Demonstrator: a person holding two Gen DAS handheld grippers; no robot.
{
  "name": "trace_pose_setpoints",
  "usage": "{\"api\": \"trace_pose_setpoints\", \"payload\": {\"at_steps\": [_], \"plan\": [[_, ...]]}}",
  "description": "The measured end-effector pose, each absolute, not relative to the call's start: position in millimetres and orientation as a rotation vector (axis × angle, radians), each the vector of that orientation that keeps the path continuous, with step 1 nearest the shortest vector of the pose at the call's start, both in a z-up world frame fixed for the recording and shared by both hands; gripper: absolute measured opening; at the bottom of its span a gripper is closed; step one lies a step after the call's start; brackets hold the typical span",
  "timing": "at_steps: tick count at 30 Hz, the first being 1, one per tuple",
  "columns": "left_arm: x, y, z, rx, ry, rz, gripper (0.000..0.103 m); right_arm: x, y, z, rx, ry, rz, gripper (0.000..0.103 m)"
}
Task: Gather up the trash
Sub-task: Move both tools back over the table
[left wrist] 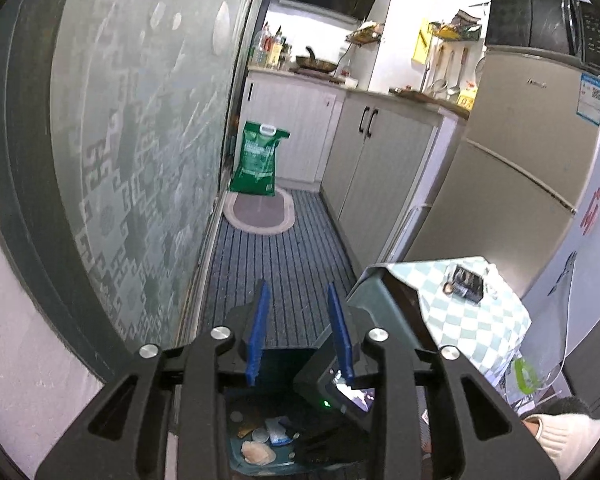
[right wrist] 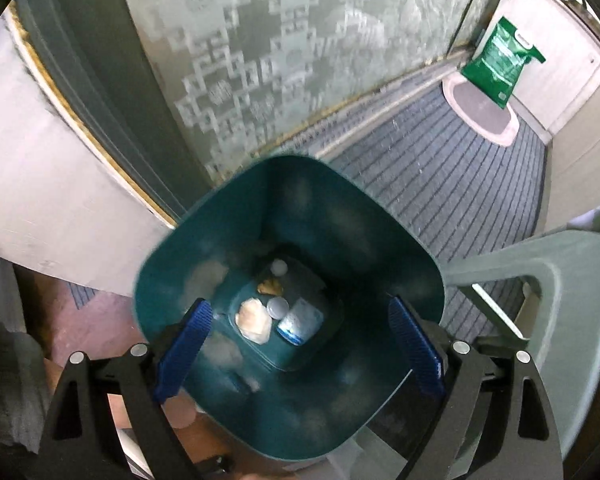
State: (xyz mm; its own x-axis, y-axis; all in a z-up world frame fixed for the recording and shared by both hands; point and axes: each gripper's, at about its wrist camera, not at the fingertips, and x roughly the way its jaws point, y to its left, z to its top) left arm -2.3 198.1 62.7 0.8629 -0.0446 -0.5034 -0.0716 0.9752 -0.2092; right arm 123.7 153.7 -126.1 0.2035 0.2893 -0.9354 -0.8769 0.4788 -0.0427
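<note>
The frosted glass door [right wrist: 284, 52] is standing along one side of the kitchen passage, and the striped floor mat [right wrist: 452, 184] is running beside it toward a green sack [right wrist: 500, 62] leaning at the far end; the fridge [left wrist: 512, 152] is seen from the left wrist view, with a small table [left wrist: 472, 320] under a checked cloth just in front of it.

The green bin [right wrist: 204, 240] is being kept on the floor beside the door, open at the top, probably so that rubbish can be dropped straight in; a grey-green plastic chair [right wrist: 560, 292] is standing just beside it.

The right hand-held gripper [right wrist: 300, 348] is being held directly above the bin's mouth, pointing down into it; its blue fingers [right wrist: 184, 344] are spread wide apart with nothing between them, which suggests that a piece has been let go or that the contents are being checked. The left hand-held gripper [left wrist: 300, 340] is being held higher, facing along the passage, with its fingers apart and empty as well; it is judged to be kept clear of the drop.

The trash is lying at the bottom of the bin: a crumpled pale wrapper [right wrist: 254, 320], a blue-and-white packet [right wrist: 300, 322] touching a round grey lid [right wrist: 278, 307], a yellowish scrap [right wrist: 271, 287], and a small white cap [right wrist: 279, 267] furthest back.
</note>
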Motion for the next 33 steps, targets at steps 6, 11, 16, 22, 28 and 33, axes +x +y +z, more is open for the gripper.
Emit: {"api": "trace_pose_setpoints", "payload": {"at_steps": [6, 11, 16, 22, 28, 33], "plan": [[-8, 189, 86, -0.239, 0.453, -0.002, 0.044, 116, 136, -71, -0.584, 0.939, 0.958, 0.084], [-6, 180, 100, -0.242, 0.413, -0.015, 0.046, 118, 108, -27, -0.510, 0.843, 0.959, 0.081], [4, 164, 108, -0.252, 0.385, -0.060, 0.054, 129, 64, 2, -0.472, 0.761, 0.894, 0.076], [29, 130, 101, -0.211, 0.409, -0.088, 0.062, 151, 1, 15, -0.438, 0.721, 0.791, 0.076], [54, 95, 92, -0.177, 0.439, -0.125, 0.068, 176, -71, 19, -0.397, 0.700, 0.664, 0.076], [76, 60, 81, -0.125, 0.476, -0.159, 0.074, 195, -129, 18, -0.352, 0.699, 0.561, 0.076]]}}
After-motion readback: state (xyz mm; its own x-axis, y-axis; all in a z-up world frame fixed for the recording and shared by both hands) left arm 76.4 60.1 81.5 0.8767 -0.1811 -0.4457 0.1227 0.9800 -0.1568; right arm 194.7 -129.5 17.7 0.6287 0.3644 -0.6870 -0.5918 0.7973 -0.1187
